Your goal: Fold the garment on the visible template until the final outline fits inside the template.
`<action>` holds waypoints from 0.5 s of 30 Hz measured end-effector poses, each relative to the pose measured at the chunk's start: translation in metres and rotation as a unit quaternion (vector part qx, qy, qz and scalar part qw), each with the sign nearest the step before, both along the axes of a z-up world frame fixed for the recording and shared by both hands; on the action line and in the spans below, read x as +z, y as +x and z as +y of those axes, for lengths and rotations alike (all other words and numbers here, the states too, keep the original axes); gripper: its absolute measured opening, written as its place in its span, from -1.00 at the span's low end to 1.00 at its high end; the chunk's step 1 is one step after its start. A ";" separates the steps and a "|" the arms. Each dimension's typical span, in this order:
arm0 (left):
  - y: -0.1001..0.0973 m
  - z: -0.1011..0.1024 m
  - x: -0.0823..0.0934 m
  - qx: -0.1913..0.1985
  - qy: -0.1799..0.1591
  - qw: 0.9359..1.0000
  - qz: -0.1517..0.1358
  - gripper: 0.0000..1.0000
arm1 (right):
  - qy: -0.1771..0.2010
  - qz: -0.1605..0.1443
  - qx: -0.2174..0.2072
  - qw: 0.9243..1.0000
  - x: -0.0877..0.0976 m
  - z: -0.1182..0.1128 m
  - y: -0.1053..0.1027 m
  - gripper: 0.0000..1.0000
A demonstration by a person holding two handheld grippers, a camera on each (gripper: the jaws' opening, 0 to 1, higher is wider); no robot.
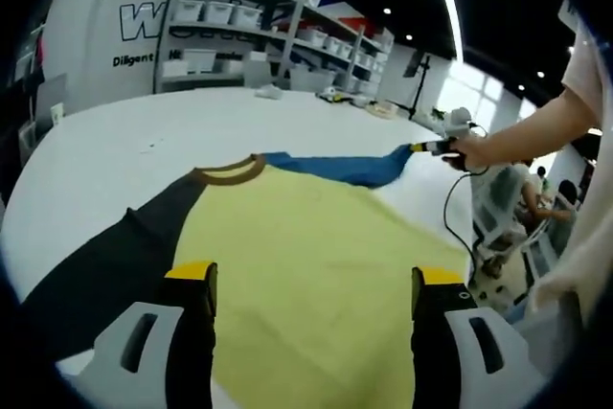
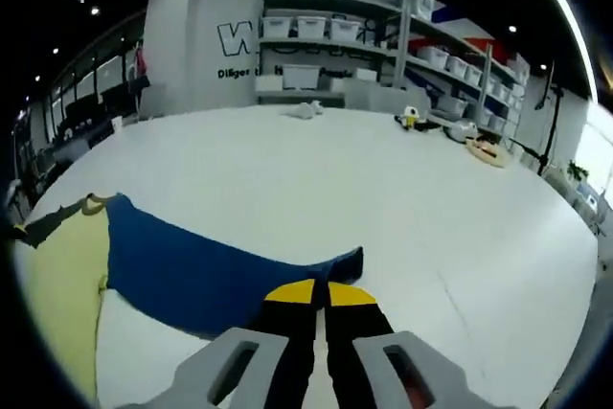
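While the right tool (image 2: pixel 320 295) clamps the blue sleeve (image 2: pixel 192 270), the left tool (image 1: pixel 314 280) gapes over the yellow body (image 1: pixel 306 265).

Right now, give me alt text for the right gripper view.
The right hand-held gripper, jaws shut, pinches the end of the blue sleeve stretched across the white table. The shirt's yellow body lies at left; shelving stands behind.

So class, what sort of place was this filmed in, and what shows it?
Probably a lab or warehouse-style workroom: shelves stacked with bins, lettering on the wall, and a big white table.
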State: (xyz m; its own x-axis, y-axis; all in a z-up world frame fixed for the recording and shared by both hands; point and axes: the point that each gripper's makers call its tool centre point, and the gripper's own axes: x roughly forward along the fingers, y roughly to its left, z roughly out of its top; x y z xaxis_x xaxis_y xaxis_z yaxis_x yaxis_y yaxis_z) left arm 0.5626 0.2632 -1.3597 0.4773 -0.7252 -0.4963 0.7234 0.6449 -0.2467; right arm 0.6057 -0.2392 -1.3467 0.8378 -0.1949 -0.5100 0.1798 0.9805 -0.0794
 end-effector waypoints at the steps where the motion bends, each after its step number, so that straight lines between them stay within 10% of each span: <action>1: -0.001 -0.001 0.001 0.000 -0.002 1.000 -0.002 0.73 | -0.001 -0.011 0.005 1.000 0.008 0.005 0.004 -1.00; 15: -0.012 0.011 0.008 0.017 -0.017 1.000 -0.010 0.85 | -0.045 -0.096 0.187 0.977 0.087 0.134 0.068 -1.00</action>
State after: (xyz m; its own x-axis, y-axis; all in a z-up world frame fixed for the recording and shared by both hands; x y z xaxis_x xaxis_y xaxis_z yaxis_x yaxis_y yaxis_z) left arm 0.5508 0.2745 -1.3519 0.5105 -0.7251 -0.4623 0.7066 0.6600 -0.2549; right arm 0.6734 -0.1048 -1.2599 0.9378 0.1065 -0.3305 -0.1698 0.9709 -0.1690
